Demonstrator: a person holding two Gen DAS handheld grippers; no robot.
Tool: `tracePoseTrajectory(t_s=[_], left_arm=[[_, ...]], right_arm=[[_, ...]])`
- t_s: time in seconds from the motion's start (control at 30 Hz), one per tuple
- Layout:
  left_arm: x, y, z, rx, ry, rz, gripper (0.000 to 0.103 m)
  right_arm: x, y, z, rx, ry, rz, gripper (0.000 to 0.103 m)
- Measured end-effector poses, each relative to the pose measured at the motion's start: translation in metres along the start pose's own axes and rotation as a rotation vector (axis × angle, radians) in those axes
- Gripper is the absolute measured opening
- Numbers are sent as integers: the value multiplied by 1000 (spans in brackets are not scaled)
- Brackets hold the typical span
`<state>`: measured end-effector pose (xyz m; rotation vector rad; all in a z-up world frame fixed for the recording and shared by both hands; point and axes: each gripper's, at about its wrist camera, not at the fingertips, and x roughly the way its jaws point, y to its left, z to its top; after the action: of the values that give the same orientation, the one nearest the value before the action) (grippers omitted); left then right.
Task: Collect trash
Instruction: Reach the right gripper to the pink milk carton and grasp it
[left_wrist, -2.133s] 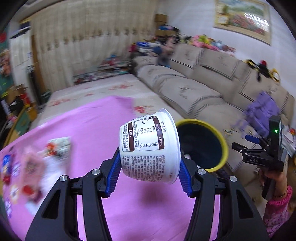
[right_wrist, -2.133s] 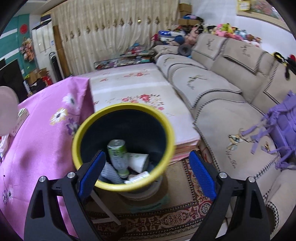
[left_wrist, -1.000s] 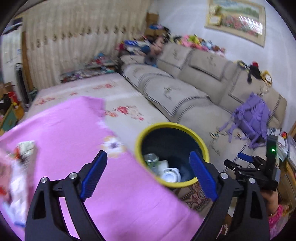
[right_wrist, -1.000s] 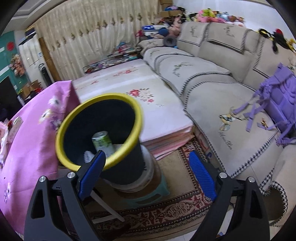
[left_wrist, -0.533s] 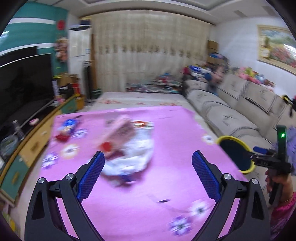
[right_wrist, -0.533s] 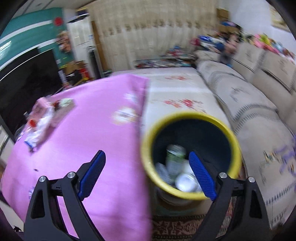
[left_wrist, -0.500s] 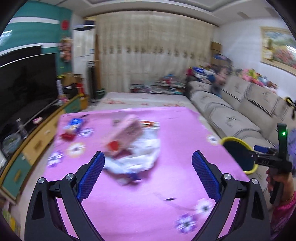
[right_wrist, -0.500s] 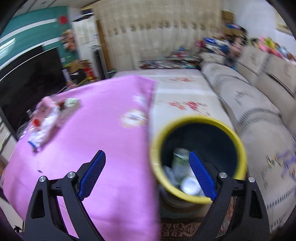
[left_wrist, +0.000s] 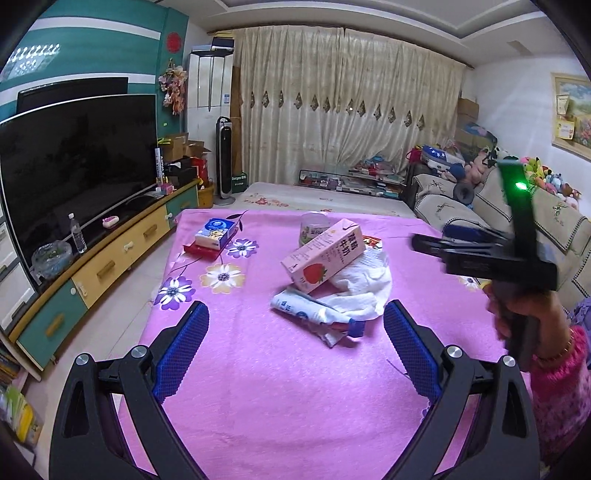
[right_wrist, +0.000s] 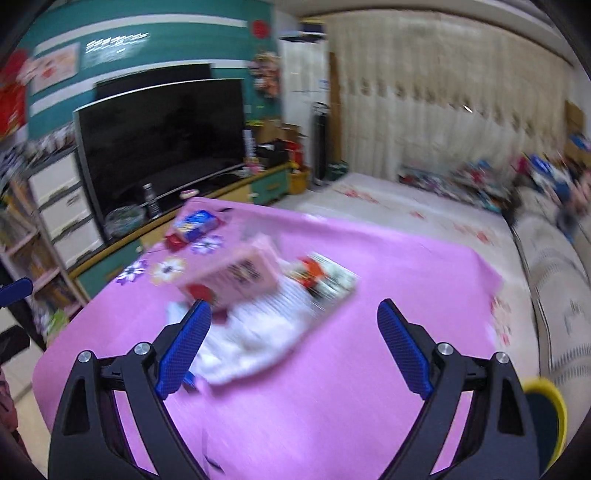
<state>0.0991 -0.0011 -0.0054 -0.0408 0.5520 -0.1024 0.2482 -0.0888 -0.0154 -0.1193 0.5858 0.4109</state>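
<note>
A pink strawberry milk carton lies tilted on crumpled white paper in the middle of the pink tablecloth. A flattened white and blue wrapper lies in front of it and a clear cup stands behind it. My left gripper is open and empty, just short of the wrapper. My right gripper is open and empty over the same pile; the carton and paper are blurred there. The yellow-rimmed bin shows at the lower right edge.
A blue and white tissue pack on a red box sits at the table's far left. A TV on a low cabinet runs along the left wall. A sofa is on the right. The hand with the right gripper is at the right.
My left gripper let the white cup go into the bin and swung back to the table. My right gripper also turned from the bin toward the trash pile.
</note>
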Motion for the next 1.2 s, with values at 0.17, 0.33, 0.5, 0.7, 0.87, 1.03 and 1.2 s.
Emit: tracePoseTrajectory(t_s=[0.17,0.33,0.5,0.7,0.87,1.03,1.2], left_arm=[[3,10,-4,-25,14,3,94],[8,18,-7,-40,28,1,94],[15,20,-10,-54,43,-10,94],[20,19,-10,-59,56,-21,94],[15,14,-10,-54,49,-26,94],[14,15,-11,-61,47,-25,94],[20,15,-12,-58,61,-24,94]], right_arm=[[47,17,22,-45,46,27,87],[73,13,37,-34,70,126,87],[101,4,42,-28,127,175,87],[82,29,25,-35,170,313,87],[65,48,18,-53,223,426,87],[62,36,25,-117,178,280,87],[85,32,21,-255,199,261,87]])
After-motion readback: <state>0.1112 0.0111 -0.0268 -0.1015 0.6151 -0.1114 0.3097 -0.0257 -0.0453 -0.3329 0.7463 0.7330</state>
